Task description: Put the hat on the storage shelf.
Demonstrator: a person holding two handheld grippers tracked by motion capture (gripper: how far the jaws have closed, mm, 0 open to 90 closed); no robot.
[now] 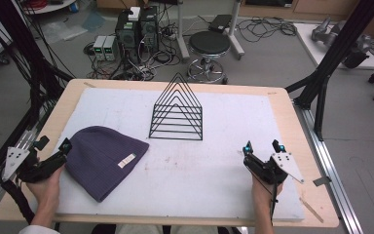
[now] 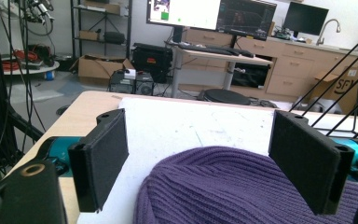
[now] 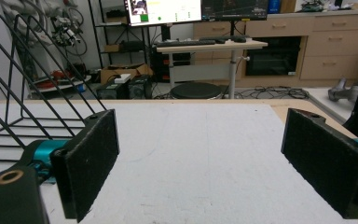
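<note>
A purple knit beanie (image 1: 102, 158) with a small pale label lies flat on the white mat (image 1: 214, 170), at the front left. My left gripper (image 1: 53, 145) rests at the beanie's left edge, open. In the left gripper view its jaws stand wide apart on either side of the beanie's (image 2: 223, 186) rounded crown, not touching it. A black wire rack (image 1: 177, 109) of nested triangles stands upright in the middle of the mat. My right gripper (image 1: 262, 147) sits at the front right, open, with bare mat (image 3: 200, 154) between its jaws.
The mat covers a light wooden table (image 1: 299, 146). In the right gripper view the wire rack (image 3: 23, 88) is to the left. Beyond the table's far edge are a round stool (image 1: 209, 46), computer boxes (image 1: 136, 31) and floor cables. Black frame posts (image 1: 331, 53) flank the table.
</note>
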